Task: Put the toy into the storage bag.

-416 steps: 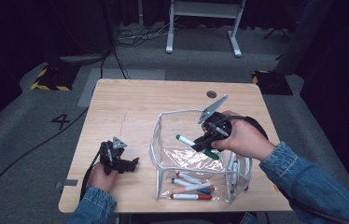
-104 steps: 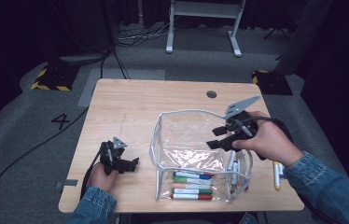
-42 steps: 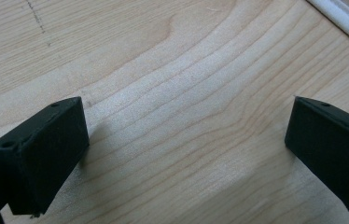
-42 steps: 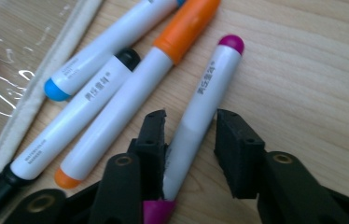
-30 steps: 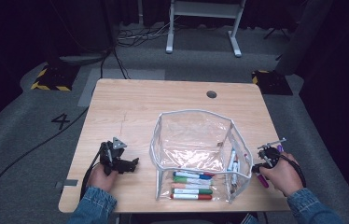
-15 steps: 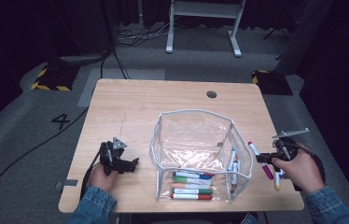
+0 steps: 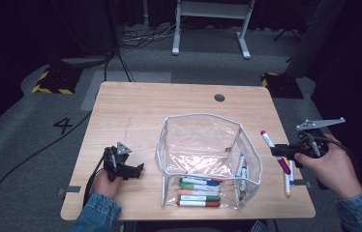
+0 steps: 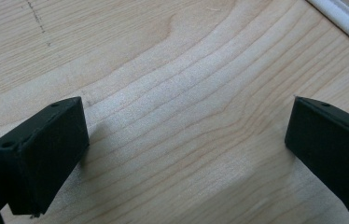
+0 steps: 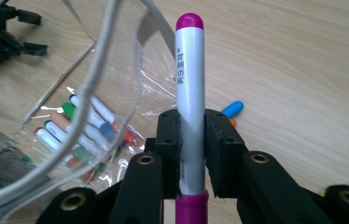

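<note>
- A second ago my right tool [image 7: 279, 152] was low at the surface's [image 7: 169, 104] right edge among the loose markers; now it is up off the wood with a magenta-capped marker [image 7: 275, 152] clamped between its jaws. In the right gripper view the pads squeeze the white barrel [image 9: 190, 116] mid-length, cap pointing away from me.
- I read that as the pick done; the carry to the clear pouch [image 7: 203, 159] comes next, where several markers [image 7: 199, 192] already lie.
- Two more markers [image 7: 288, 179] lie on the wood just under my right hand, near the right edge, so there is more to collect.
- My left tool [image 7: 135, 170] has kept its place beside the pouch's left wall, jaws wide apart and holding nothing, bare wood between them [image 8: 186, 140].
- Room: the pouch mouth gapes upward with its white rim [image 7: 247, 145] just left of the marker tip. I judge the rim the one thing to clear; above it the way is free.
</note>
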`<action>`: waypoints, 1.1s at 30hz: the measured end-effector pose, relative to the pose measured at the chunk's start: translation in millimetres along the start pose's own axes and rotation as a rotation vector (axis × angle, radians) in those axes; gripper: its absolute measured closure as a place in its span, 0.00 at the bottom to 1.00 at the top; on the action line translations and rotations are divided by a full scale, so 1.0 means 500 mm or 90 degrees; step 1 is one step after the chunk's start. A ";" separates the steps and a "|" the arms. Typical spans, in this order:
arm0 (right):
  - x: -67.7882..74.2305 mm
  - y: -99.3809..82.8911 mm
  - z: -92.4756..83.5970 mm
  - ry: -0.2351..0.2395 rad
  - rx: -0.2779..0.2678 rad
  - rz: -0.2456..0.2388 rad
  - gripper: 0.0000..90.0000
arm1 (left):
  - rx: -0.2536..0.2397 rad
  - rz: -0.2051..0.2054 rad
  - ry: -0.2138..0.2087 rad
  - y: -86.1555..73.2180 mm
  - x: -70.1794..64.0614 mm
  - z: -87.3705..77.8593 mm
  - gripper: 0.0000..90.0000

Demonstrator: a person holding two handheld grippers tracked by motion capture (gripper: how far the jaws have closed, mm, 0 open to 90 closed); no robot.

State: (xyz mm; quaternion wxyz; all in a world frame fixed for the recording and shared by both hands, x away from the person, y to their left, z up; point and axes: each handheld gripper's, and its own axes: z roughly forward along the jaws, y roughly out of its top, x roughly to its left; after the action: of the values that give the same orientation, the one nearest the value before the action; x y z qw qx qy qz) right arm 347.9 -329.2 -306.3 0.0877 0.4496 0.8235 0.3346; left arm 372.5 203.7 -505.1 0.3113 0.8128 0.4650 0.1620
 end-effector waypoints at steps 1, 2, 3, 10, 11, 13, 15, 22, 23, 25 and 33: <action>0.006 0.006 -0.006 0.002 -0.002 -0.006 0.85 | 0.000 0.000 0.000 0.000 0.000 0.000 0.00; 0.011 0.011 -0.011 0.005 -0.003 -0.013 0.85 | 0.000 0.000 0.000 0.000 0.000 0.000 0.00; 0.017 0.016 -0.015 0.009 -0.007 -0.021 0.85 | 0.000 0.000 0.000 0.000 0.000 0.000 0.00; 0.057 0.052 -0.034 0.034 -0.012 -0.072 0.85 | 0.000 0.000 0.000 0.000 0.000 0.000 0.00; 0.064 0.056 -0.035 0.037 -0.012 -0.077 0.85 | 0.000 0.000 0.000 0.000 0.000 0.000 0.00; 0.076 0.066 -0.037 0.042 -0.014 -0.094 0.85 | 0.001 0.002 0.000 0.000 0.000 0.000 0.00; 0.088 0.074 -0.038 0.047 -0.012 -0.107 0.85 | 0.001 0.002 0.000 0.000 0.000 0.000 0.00; 0.139 0.107 -0.028 0.074 -0.001 -0.162 0.85 | 0.001 0.002 -0.001 0.000 0.001 0.000 0.00; 0.147 0.113 -0.024 0.077 0.003 -0.172 0.85 | 0.001 0.002 -0.001 0.000 0.001 0.000 0.00; 0.162 0.123 -0.016 0.083 0.009 -0.190 0.85 | 0.000 0.000 -0.001 0.000 0.000 0.000 0.00; 0.217 0.156 0.023 0.119 0.035 -0.246 0.85 | 0.000 0.000 -0.001 0.000 0.000 0.000 0.00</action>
State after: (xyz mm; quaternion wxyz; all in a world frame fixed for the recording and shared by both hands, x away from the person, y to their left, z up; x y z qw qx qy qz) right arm 343.1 -208.0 -248.9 0.0610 0.2527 0.9076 0.3296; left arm 372.6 203.9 -505.1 0.3116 0.8130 0.4645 0.1617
